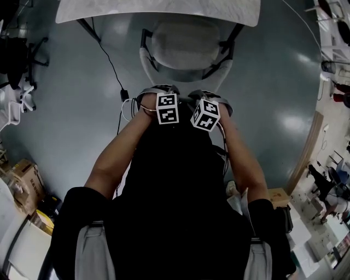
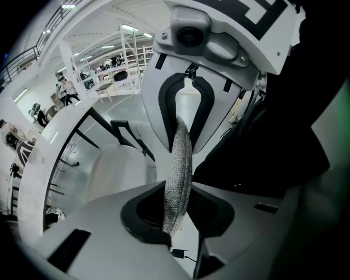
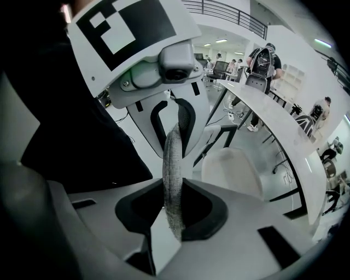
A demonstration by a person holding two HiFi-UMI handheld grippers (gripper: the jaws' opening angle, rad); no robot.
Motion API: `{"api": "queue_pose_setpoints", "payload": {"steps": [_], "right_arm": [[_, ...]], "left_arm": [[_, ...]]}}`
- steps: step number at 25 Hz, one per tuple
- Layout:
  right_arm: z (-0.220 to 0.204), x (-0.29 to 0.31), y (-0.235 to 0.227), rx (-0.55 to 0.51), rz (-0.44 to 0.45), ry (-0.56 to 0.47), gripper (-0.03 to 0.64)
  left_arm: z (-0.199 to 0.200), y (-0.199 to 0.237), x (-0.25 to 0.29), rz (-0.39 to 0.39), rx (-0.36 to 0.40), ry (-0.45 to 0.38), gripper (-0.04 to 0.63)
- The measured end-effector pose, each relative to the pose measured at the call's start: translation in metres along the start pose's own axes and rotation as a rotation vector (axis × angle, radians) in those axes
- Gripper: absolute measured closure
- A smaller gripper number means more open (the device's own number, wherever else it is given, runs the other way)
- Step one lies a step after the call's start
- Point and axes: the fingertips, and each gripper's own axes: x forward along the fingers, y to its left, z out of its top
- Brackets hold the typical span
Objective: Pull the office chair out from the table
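I find the left gripper (image 2: 176,219) and the right gripper (image 3: 172,210) side by side, each clenched on the top edge of the grey mesh backrest (image 2: 180,158) of the office chair (image 1: 183,46). The chair's seat stands at the near edge of the white table (image 1: 109,11).

The ceiling strip lights (image 2: 129,27) at eleven o'clock in the left gripper view throw soft glare on the glossy floor (image 1: 273,87) near three o'clock, whiten the table (image 1: 158,11) at twelve, and every view bends and darkens toward its edges.
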Motion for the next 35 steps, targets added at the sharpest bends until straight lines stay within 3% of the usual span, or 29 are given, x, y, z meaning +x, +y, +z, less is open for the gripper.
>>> {"api": "queue_pose_setpoints", "payload": {"steps": [22,35], "right_arm": [[-0.001,0.000,0.098,0.055,-0.031,-0.003,0.526],[-0.014,-0.006,0.150,0.041,-0.042,-0.037,0.527]], "left_arm": [[-0.013,-0.098,-0.003,-0.029,0.029,-0.003,0.508],[-0.007,-0.152,0.002,-0.006,-0.003,0.006,0.508]]}}
